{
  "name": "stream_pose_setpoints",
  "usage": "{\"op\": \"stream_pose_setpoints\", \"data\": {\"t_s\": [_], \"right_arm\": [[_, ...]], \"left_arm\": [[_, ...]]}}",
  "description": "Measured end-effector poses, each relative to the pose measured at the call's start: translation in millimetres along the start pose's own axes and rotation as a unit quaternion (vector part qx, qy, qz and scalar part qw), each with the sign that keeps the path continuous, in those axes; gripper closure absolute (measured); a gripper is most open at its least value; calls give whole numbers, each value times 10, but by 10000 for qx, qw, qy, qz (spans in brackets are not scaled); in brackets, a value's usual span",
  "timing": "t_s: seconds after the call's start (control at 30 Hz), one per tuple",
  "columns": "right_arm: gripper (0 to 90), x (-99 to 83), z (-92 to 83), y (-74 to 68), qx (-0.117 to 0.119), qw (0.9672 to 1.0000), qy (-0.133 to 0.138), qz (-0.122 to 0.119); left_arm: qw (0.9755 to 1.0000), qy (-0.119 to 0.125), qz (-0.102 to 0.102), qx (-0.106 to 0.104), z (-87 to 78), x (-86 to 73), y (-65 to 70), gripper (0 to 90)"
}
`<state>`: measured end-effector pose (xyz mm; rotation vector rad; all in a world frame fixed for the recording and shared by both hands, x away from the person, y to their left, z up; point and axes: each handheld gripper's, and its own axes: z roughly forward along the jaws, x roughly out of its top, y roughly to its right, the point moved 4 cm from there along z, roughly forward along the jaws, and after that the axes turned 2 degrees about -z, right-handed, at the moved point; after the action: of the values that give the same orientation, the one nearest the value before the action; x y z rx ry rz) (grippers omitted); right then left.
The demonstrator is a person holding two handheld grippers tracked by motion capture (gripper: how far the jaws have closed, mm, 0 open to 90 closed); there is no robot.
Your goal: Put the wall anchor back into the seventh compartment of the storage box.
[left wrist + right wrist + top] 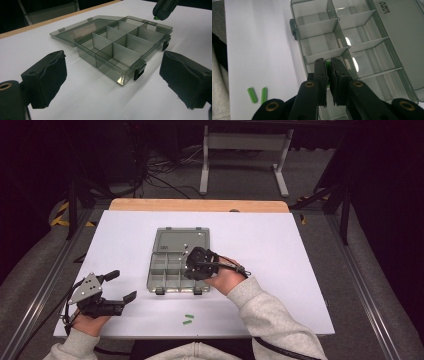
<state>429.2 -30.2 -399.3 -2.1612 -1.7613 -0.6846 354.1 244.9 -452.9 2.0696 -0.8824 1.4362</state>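
Observation:
An open grey see-through compartment box (165,272) lies mid-table with its lid (181,240) folded back flat. My right gripper (189,265) hangs over the box's near right compartments, shut on a small green piece (327,65) that peeks out between the pads. From the left gripper view, the same gripper (163,8) hovers above the far end of the box (110,66) with the green tip (156,17) showing. My left gripper (121,286) rests at the front left of the table, jaws wide open with nothing between them. Two more green pieces (188,319) lie near the front edge.
The white table top (280,245) has bare room on all sides of the box. The loose green pieces (252,95) lie side by side just left of my right gripper (328,67). A wooden strip (200,205) runs along the far edge.

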Motion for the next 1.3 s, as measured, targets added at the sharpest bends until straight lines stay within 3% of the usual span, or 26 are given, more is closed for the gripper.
{"op": "stream_pose_setpoints", "data": {"t_s": [0.47, 1.3], "right_arm": [[839, 25, 33, 182, -140, 9997, -6, 214], [838, -82, 393, 174, 8, 9992, -275, 281]], "left_arm": [[10000, -3, 12, -3, 2, -1, -1, 81], [10000, 3, 0, -11, -2, -1, 0, 81]]}}
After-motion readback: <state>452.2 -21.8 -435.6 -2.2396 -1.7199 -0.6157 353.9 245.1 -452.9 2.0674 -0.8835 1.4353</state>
